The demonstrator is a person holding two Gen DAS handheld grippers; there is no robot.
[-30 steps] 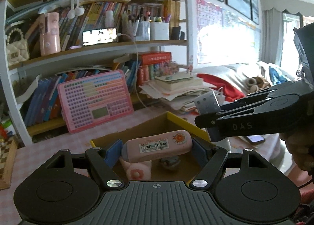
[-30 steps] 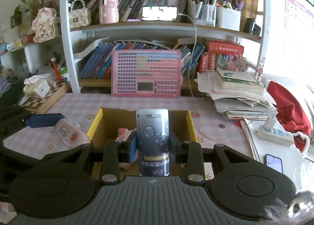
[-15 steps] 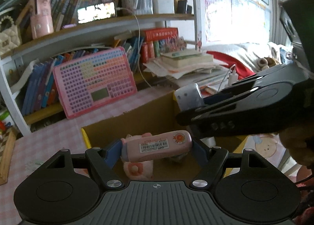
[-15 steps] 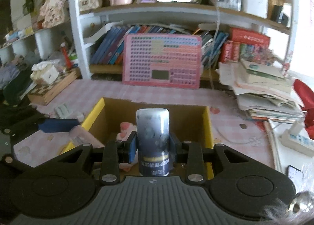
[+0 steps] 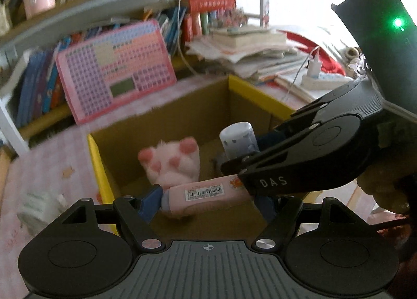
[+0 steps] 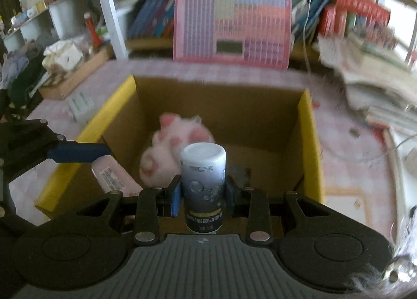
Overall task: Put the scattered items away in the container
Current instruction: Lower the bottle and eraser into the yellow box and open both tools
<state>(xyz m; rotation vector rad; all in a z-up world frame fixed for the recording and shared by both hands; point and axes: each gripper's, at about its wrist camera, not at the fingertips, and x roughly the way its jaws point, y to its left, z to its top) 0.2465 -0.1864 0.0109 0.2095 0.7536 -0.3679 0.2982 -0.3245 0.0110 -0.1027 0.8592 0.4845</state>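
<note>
An open cardboard box with yellow rims [image 5: 97, 158] [image 6: 308, 142] stands on the pink checked table. A pink plush paw [image 5: 173, 163] [image 6: 179, 139] lies inside it. My left gripper [image 5: 208, 198] is shut on a pink tube with a barcode [image 5: 206, 196], held crosswise over the box's near left part; the tube also shows in the right wrist view [image 6: 112, 176]. My right gripper [image 6: 203, 194] is shut on a grey-and-white bottle [image 6: 203, 176], upright over the box's inside. The bottle [image 5: 238, 139] and the right gripper body [image 5: 312, 158] cross the left wrist view.
A pink keyboard toy [image 5: 114, 69] [image 6: 232, 27] leans against the bookshelf behind the box. Stacked papers and books [image 5: 247, 48] and a power strip [image 5: 320, 79] lie at the right. A wooden board with tissues [image 6: 67, 64] lies at the left. A small white packet [image 5: 34, 207] lies beside the box.
Both grippers have moved forward and down over the box, so its inside and the plush paw fill more of both views. The tube and bottle stay gripped.
</note>
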